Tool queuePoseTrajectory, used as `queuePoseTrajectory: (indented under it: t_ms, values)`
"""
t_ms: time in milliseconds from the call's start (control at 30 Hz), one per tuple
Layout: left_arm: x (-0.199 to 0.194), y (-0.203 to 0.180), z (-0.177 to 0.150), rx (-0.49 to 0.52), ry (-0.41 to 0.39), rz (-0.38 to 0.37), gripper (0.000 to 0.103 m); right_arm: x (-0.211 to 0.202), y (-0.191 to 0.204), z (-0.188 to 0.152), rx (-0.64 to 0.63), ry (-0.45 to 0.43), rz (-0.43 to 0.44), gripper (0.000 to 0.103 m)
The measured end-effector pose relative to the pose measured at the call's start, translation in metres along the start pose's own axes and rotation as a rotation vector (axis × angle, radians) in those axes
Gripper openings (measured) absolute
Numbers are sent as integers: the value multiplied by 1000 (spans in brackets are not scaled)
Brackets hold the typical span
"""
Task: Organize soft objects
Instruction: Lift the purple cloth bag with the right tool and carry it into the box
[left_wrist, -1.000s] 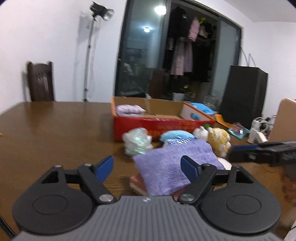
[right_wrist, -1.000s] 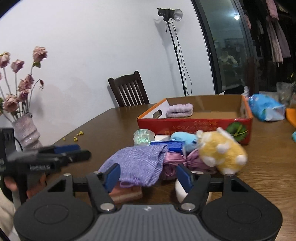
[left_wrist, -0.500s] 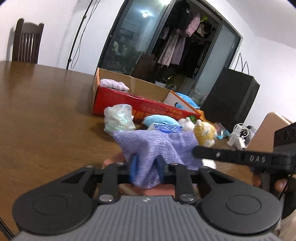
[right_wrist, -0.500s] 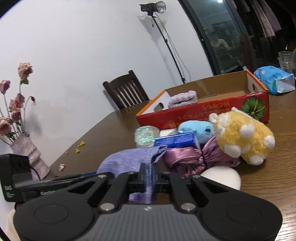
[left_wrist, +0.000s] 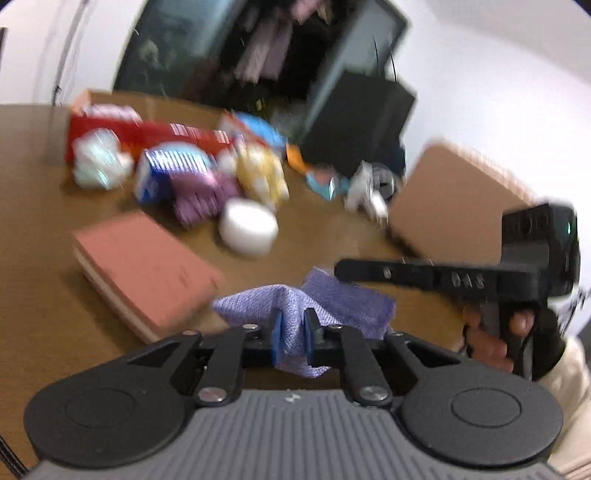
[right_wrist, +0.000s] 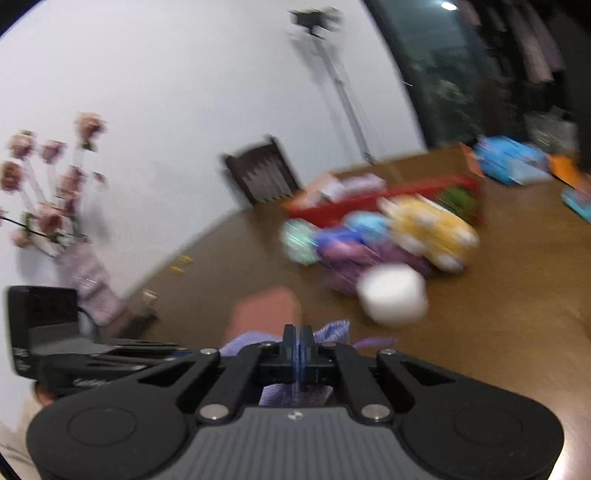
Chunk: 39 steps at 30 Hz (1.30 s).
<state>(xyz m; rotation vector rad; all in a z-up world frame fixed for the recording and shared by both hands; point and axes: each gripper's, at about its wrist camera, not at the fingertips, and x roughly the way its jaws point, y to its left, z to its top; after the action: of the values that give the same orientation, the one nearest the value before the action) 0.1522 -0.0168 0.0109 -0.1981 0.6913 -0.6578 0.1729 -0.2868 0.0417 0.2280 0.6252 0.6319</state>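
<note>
A purple woven cloth (left_wrist: 351, 302) hangs low over the brown table (left_wrist: 37, 229), in front of a pink book (left_wrist: 140, 266). My left gripper (left_wrist: 293, 325) pinches one fold of it between its blue pads; its jaws are opening slightly, with the cloth still pressed between them. My right gripper (right_wrist: 295, 332) is shut tight on another edge of the same cloth (right_wrist: 332, 330). In the left wrist view the right gripper (left_wrist: 338, 267) reaches in from the right, held by a hand (left_wrist: 484, 339). A yellow plush (left_wrist: 260, 173) lies further back.
Behind the book lie a white round pad (left_wrist: 247, 229), a purple satin bundle (left_wrist: 199, 192), a blue pack (left_wrist: 166, 173) and a pale crinkly toy (left_wrist: 96, 162), before a red cardboard box (left_wrist: 147, 133). A vase of flowers (right_wrist: 88, 273) stands left. The pictures are blurred.
Both grippers closed on the purple cloth and pulled it off the pink book toward the near side of the table. The book now lies bare.
</note>
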Motion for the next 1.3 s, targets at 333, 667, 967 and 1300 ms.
queuePoseTrajectory:
  t_ms: [333, 667, 967, 1300]
  values:
    - [-3, -2, -5, -23, -16, 77, 53, -3, -7, -34, -41, -27, -208, 49]
    - [16, -15, -14, 19, 37, 58, 12, -5, -7, -61, -65, -24, -378, 47]
    - [8, -12, 5, 21, -4, -4, 7, 11, 7, -56, -203, 6, -365, 6]
    - [2, 63, 196, 56, -190, 126, 7, 49, -2, 129, -323, -196, -170, 6]
